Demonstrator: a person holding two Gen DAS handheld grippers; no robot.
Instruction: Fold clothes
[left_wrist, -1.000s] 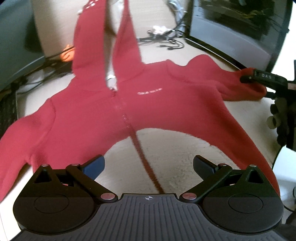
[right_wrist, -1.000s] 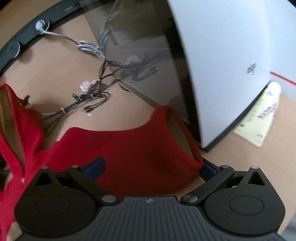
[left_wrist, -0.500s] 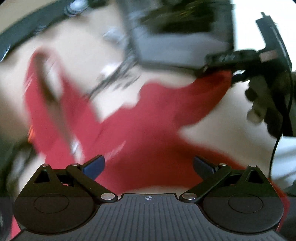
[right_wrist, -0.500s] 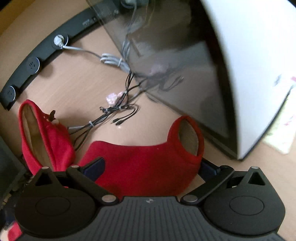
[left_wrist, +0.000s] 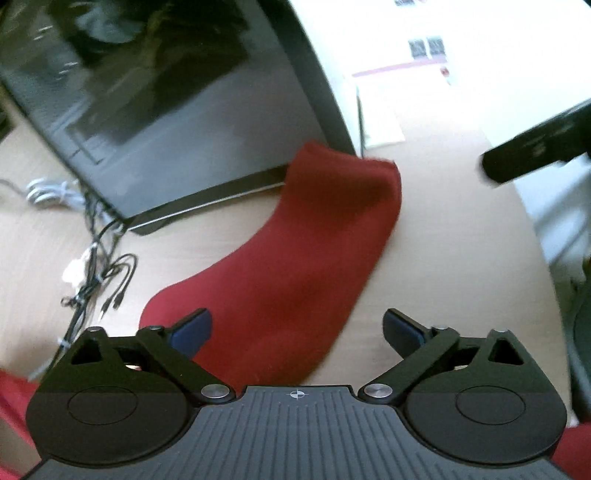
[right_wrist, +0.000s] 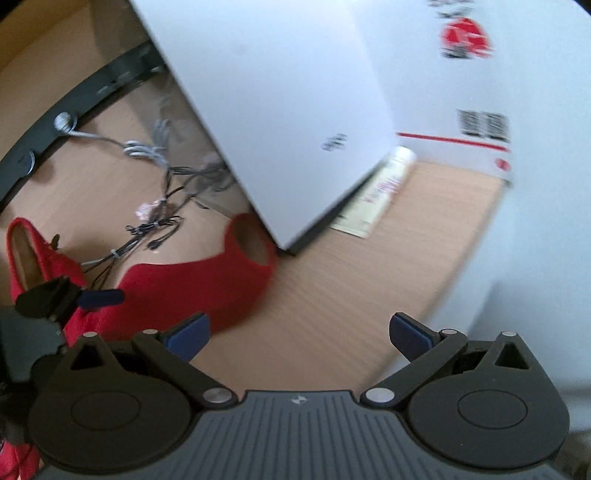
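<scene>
Lying across the pale wooden tabletop (left_wrist: 436, 258), the red fleece hooded garment (left_wrist: 280, 295) has one sleeve (left_wrist: 343, 206) stretched flat toward the large white box with a dark glossy side (right_wrist: 280, 110), its cuff (right_wrist: 251, 240) open and resting just beside the box's lower corner. The hood (right_wrist: 26, 258), with its tan lining, shows at the left edge of the right wrist view; the body of the garment is mostly out of sight below both cameras, so how much of it is folded I cannot tell.

Judging by this, the sleeve is the part in hand: it lies spread out, not laid over the body, which fits either a sleeve just smoothed or one about to be brought in.

The left gripper (left_wrist: 295, 328) hovers over the sleeve near the shoulder end, fingers spread wide and holding nothing. The right gripper (right_wrist: 299, 332) hangs over bare table beside the cuff, fingers equally wide and empty.

Any pinch on the cuff calls for care with the box edge close by and the tangle of thin black and grey cables (left_wrist: 99, 273) lying near the sleeve.
</scene>
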